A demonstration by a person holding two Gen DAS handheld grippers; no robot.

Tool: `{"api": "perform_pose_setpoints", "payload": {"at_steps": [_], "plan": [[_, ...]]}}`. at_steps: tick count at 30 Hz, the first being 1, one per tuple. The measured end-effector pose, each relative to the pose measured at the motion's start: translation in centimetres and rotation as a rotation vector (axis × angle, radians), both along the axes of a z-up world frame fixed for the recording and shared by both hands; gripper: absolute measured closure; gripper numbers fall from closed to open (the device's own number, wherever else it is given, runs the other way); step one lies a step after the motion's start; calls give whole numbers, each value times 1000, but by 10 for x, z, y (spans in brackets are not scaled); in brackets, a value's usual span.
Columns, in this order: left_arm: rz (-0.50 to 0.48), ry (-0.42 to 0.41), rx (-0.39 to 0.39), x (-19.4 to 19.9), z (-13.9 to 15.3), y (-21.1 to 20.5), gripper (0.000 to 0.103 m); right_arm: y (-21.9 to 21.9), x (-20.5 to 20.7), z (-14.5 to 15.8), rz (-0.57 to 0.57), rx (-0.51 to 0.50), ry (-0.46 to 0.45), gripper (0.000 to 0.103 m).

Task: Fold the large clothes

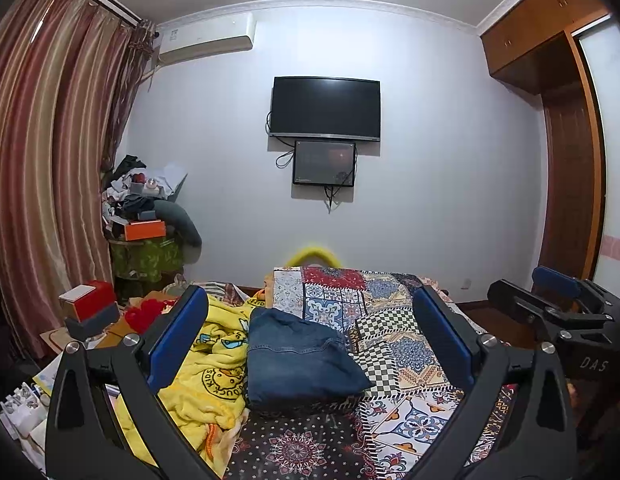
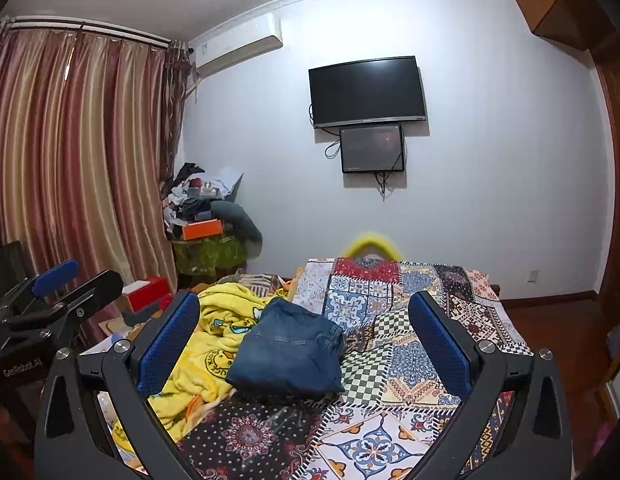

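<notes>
A pair of blue jeans [image 1: 301, 356] lies folded into a compact bundle on the patterned patchwork bedspread [image 1: 398, 344]; it also shows in the right wrist view [image 2: 287, 350]. My left gripper [image 1: 310, 332] is open and empty, held above and short of the jeans, which show between its blue-padded fingers [image 1: 177, 336]. My right gripper [image 2: 303, 328] is open and empty too, raised above the near part of the bed. The right gripper also shows at the right edge of the left wrist view [image 1: 550, 300], and the left gripper at the left edge of the right wrist view [image 2: 65, 284].
A yellow cartoon blanket [image 1: 213, 364] lies crumpled left of the jeans. Boxes and clutter [image 1: 89, 308] stand at the bed's left, with a piled side table [image 1: 145, 224] by striped curtains [image 1: 49, 160]. A TV [image 1: 325, 107] hangs on the far wall. A wooden wardrobe [image 1: 570, 140] stands right.
</notes>
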State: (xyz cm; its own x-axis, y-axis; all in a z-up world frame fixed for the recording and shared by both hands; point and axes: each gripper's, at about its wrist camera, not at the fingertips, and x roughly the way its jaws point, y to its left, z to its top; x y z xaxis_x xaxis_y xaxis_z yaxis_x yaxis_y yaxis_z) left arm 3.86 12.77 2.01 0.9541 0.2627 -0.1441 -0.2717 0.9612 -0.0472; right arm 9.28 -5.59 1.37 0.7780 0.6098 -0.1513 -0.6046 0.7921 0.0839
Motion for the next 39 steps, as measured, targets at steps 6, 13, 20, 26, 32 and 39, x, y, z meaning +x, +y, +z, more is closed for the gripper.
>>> {"api": "perform_pose_setpoints", "payload": {"at_steps": [6, 13, 20, 26, 32, 39], "plan": [[-4, -1, -4, 0, -1, 1, 0, -1, -1, 3, -3, 1, -1, 0], [-2, -2, 0, 0, -1, 1, 0, -2, -1, 3, -4, 5, 1, 0], [-6, 0, -2, 0, -2, 1, 0, -3, 0, 3, -6, 1, 6, 0], [-11, 3, -5, 1, -2, 3, 0, -3, -2, 2, 0, -1, 5, 0], [-22, 4, -16, 2, -1, 8, 0, -2, -3, 4, 0, -3, -1, 0], [-53, 19, -9, 4, -2, 9, 0, -2, -3, 4, -1, -5, 0, 0]]}}
